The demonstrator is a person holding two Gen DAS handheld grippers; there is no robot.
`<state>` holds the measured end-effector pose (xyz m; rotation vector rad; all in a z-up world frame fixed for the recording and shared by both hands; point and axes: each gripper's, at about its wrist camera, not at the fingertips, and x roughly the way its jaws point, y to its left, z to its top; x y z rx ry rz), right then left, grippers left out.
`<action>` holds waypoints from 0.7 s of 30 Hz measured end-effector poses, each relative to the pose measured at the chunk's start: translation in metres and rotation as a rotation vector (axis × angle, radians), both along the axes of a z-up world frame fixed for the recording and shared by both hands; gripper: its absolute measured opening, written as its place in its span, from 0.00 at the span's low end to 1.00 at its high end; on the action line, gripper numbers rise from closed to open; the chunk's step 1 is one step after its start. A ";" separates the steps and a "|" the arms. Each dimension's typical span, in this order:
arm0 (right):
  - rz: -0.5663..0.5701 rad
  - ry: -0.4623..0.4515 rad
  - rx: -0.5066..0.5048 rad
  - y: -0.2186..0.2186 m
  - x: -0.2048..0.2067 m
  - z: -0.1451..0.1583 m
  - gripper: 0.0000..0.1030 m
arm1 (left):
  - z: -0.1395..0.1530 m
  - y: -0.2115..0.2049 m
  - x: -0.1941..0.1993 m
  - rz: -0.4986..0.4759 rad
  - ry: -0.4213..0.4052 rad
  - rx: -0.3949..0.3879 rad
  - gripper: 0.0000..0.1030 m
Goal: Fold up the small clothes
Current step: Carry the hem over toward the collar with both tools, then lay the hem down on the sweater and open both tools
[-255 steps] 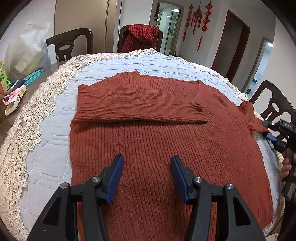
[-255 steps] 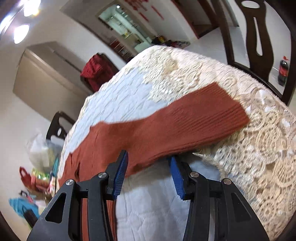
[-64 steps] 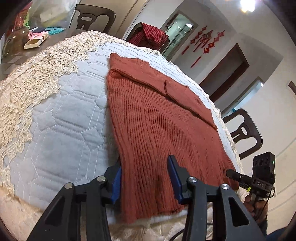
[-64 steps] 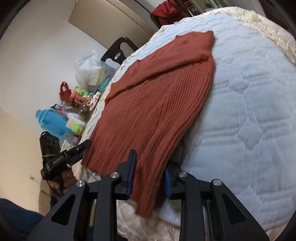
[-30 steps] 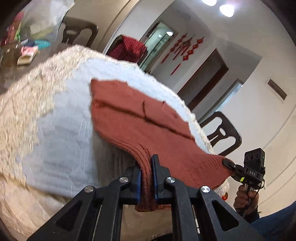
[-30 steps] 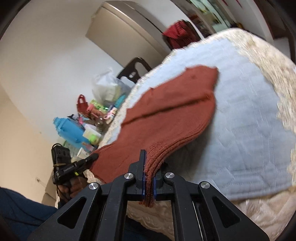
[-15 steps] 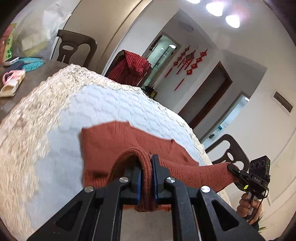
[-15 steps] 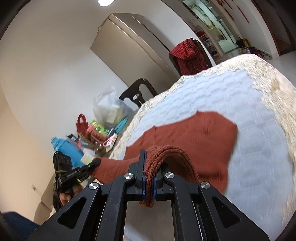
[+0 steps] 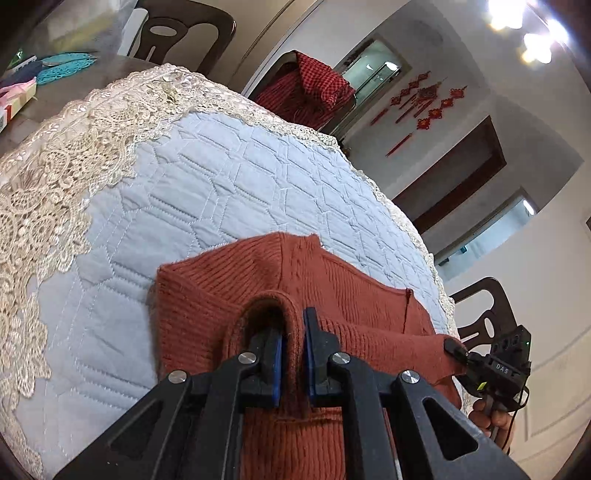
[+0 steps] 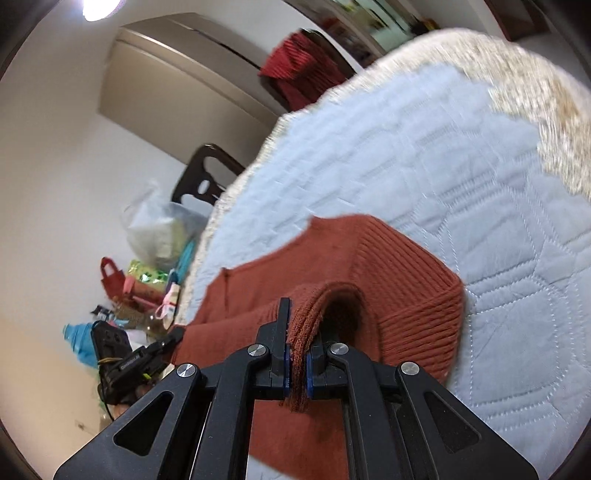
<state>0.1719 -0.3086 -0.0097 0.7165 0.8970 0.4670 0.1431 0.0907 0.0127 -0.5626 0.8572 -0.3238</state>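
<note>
A rust-red ribbed knit sweater [image 9: 207, 306] lies on the pale blue quilted table cover [image 9: 229, 177], its sleeves folded in. My left gripper [image 9: 292, 354] is shut on the left corner of its bottom hem, lifted and carried over the upper part. My right gripper [image 10: 296, 363] is shut on the right hem corner of the sweater [image 10: 399, 273], also lifted and folded forward. The right gripper also shows in the left wrist view [image 9: 456, 349], and the left gripper shows in the right wrist view [image 10: 173, 338]. The collar area lies beyond the folded hem.
A cream lace border [image 9: 55, 155] rings the cover. Dark chairs [image 9: 177, 33] stand around the table, one with a red checked garment [image 9: 314, 85]. Bags and clutter [image 10: 147, 273] sit at the table's left end.
Both grippers have carried the hem further forward over the sweater, toward the shoulders, and lower. The fold now covers more of the body. The right view is blurred by motion.
</note>
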 end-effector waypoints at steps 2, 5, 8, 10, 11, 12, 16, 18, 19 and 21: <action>-0.002 -0.006 0.008 -0.002 0.000 0.002 0.05 | 0.008 -0.001 0.002 -0.009 -0.019 0.000 0.11; -0.016 -0.015 0.016 -0.006 0.003 0.008 0.07 | 0.013 -0.003 0.010 -0.009 -0.023 0.017 0.11; -0.040 0.016 0.023 -0.010 0.016 0.002 0.07 | 0.003 -0.004 0.026 -0.008 0.018 0.014 0.11; -0.049 0.046 0.035 -0.010 0.025 -0.004 0.11 | -0.004 -0.003 0.033 0.001 0.046 0.011 0.12; -0.047 0.062 0.042 -0.009 0.030 -0.007 0.13 | -0.006 -0.003 0.034 0.003 0.052 0.005 0.13; -0.047 0.067 0.045 -0.008 0.033 -0.007 0.17 | -0.005 -0.002 0.033 0.005 0.050 -0.004 0.16; -0.025 -0.002 0.078 -0.005 0.032 0.006 0.51 | 0.007 0.006 0.027 0.045 -0.013 -0.015 0.46; -0.031 -0.039 0.095 -0.009 0.030 0.012 0.52 | 0.014 0.012 0.024 0.078 -0.045 -0.007 0.48; -0.041 -0.049 0.100 -0.011 0.030 0.014 0.52 | 0.016 0.014 0.023 0.084 -0.046 -0.006 0.48; -0.055 -0.066 0.100 -0.015 0.026 0.017 0.52 | 0.022 0.016 0.016 0.090 -0.059 0.004 0.48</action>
